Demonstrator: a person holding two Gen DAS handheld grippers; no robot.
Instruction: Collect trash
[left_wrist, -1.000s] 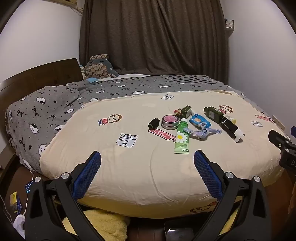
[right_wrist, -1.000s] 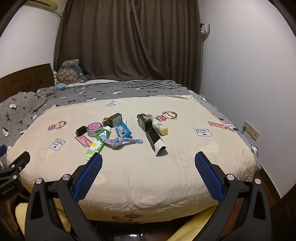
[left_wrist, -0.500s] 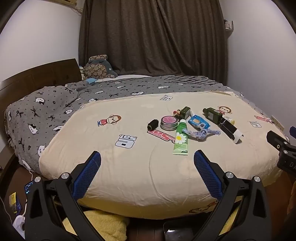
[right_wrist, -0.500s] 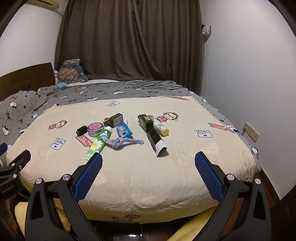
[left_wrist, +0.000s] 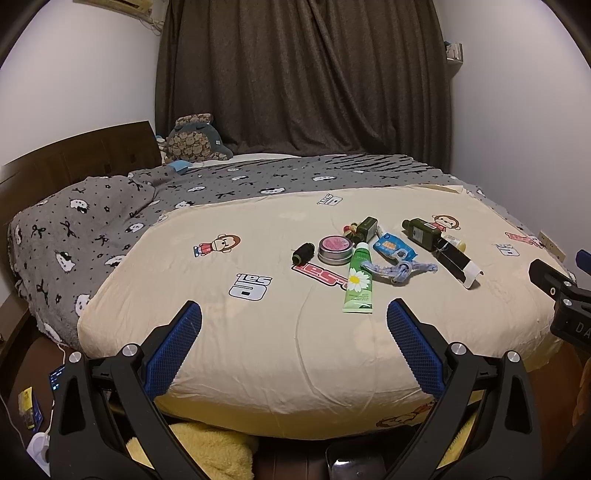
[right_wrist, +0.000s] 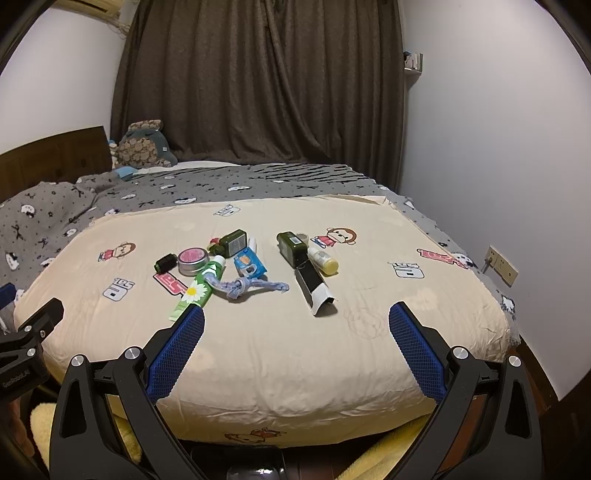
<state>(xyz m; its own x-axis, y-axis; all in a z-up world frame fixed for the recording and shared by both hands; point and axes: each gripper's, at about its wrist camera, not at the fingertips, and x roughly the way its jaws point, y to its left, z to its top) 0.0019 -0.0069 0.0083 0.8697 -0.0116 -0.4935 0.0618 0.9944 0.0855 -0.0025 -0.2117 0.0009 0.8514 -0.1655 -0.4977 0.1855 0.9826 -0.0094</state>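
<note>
A cluster of small items lies on the cream bedspread (left_wrist: 258, 332): a green daisy tube (left_wrist: 358, 280), a pink-lidded tin (left_wrist: 334, 249), a black spool (left_wrist: 303, 253), a blue packet (left_wrist: 393, 247), a knotted blue rope (left_wrist: 400, 268), two dark green bottles (left_wrist: 421, 230), a small yellow bottle (right_wrist: 324, 260) and a black-and-white box (right_wrist: 314, 288). My left gripper (left_wrist: 293, 325) is open and empty, over the bed's near edge, short of the items. My right gripper (right_wrist: 295, 326) is open and empty, just short of the box and tube (right_wrist: 199, 288).
A grey patterned blanket (left_wrist: 110, 221) covers the bed's far and left part, with a plush toy (left_wrist: 195, 138) by the wooden headboard (left_wrist: 74, 155). A dark curtain (left_wrist: 303, 74) hangs behind. A wall socket (right_wrist: 502, 266) is at the right. Yellow fabric (left_wrist: 210, 450) lies under the bed edge.
Both views have shifted very slightly; the items sit a little lower and nearer. Both grippers stay open and empty.
</note>
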